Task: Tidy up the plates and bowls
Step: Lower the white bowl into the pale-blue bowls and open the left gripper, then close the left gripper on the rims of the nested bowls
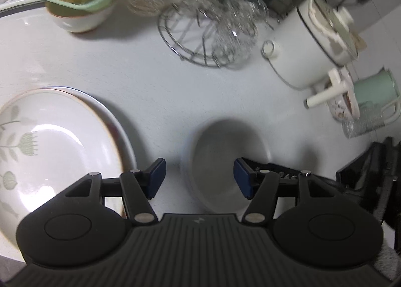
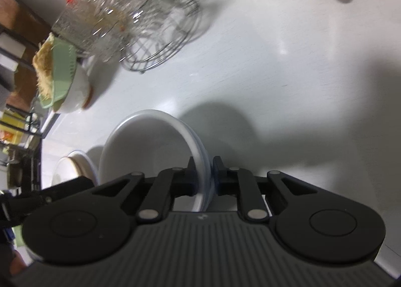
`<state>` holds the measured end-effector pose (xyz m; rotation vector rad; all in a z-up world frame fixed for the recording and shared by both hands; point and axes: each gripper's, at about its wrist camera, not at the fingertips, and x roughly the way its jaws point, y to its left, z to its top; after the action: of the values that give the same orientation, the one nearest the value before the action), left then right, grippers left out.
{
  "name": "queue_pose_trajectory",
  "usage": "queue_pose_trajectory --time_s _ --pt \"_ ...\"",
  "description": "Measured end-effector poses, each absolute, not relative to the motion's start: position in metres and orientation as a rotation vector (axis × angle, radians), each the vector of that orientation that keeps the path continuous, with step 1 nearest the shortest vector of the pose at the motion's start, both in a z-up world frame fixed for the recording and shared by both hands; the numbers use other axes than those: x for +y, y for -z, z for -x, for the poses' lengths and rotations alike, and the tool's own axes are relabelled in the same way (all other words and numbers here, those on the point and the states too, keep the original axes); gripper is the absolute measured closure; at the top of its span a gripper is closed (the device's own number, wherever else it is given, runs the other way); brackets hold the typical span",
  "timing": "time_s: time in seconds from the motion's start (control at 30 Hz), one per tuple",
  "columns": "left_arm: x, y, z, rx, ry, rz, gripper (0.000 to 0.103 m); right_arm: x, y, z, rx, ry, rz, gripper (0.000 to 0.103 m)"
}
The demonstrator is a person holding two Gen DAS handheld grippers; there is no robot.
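Right wrist view: the white bowl (image 2: 150,151) sits with its rim clamped between the right tool's (image 2: 203,174) pads, tilted above the white surface (image 2: 275,74). It looks plain, glossy and blurred, with a faint blue line at the edge. Left of it, two stacked plates (image 1: 57,141) already rest together, the top one with a green floral print. The left tool (image 1: 199,178) hangs spread wide, holding nothing. I judge the plates sorted and this bowl unplaced; another bowl (image 1: 82,19) under a green strainer (image 1: 75,1) stands well apart.
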<state>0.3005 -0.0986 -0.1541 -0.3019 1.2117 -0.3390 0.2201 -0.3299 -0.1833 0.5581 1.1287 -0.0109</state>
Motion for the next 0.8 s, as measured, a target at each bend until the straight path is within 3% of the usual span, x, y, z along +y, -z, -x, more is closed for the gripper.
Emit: queue_pose_trajectory --time_s 0.63,0.8 --pt "-0.161 0.199 -0.321 1.339 0.425 0.229 0.039 -0.366 0.182 -0.177 1.058 0.163 -0.627 0.088" --pt "-0.161 0.206 -0.325 1.357 0.433 0.229 0.049 -0.365 0.182 -0.175 1.038 0.168 -0.622 0.088"
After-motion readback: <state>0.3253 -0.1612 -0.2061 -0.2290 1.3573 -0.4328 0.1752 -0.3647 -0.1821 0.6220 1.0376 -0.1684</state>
